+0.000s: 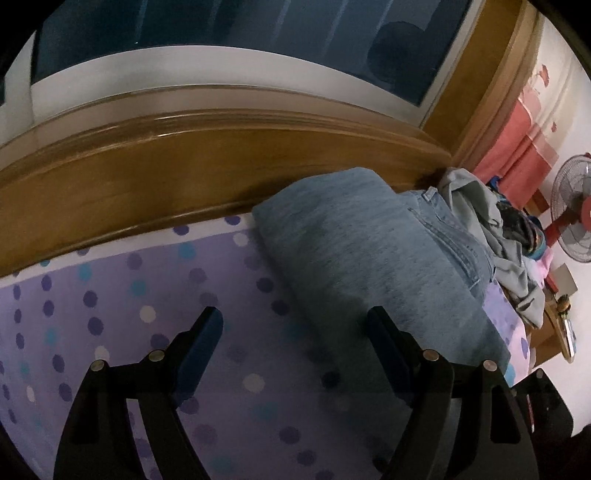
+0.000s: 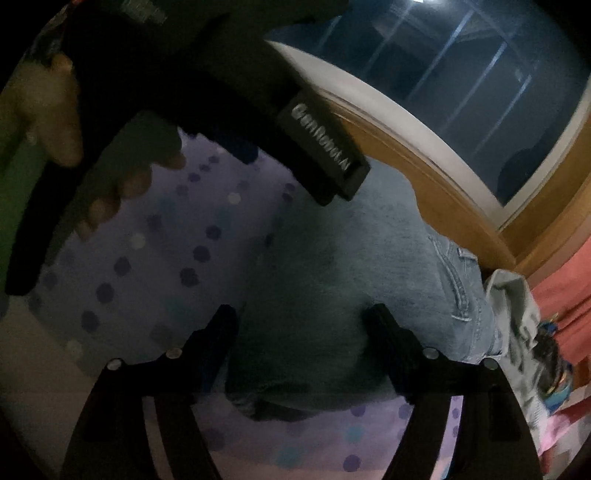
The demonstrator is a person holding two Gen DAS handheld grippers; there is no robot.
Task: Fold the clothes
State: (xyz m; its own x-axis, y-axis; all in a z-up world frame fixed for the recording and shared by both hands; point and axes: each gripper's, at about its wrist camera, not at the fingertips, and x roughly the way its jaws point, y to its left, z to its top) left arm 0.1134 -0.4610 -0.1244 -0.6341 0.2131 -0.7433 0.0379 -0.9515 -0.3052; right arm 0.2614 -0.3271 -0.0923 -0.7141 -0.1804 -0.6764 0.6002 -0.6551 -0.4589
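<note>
A folded grey-blue garment point(image 1: 351, 251) lies on the purple dotted bed sheet point(image 1: 110, 295), resting partly on light blue jeans point(image 1: 454, 236). My left gripper point(image 1: 295, 314) hangs open over the sheet, and its right finger point(image 1: 384, 339) is at the garment's near edge. In the right wrist view the same garment point(image 2: 332, 277) lies under my right gripper point(image 2: 303, 314), whose jaws stand wide on either side of the garment's near end without pressing it. The jeans point(image 2: 458, 280) show to its right. A person's hand point(image 2: 55, 122) holds the left gripper's black body point(image 2: 321, 155) above the sheet.
A wooden bed frame point(image 1: 147, 177) runs behind the garment, under a dark window point(image 1: 221, 29). A loose pile of clothes point(image 1: 480, 221) lies beyond the jeans. Further right are a pink curtain point(image 1: 517, 140) and a standing fan point(image 1: 572, 218).
</note>
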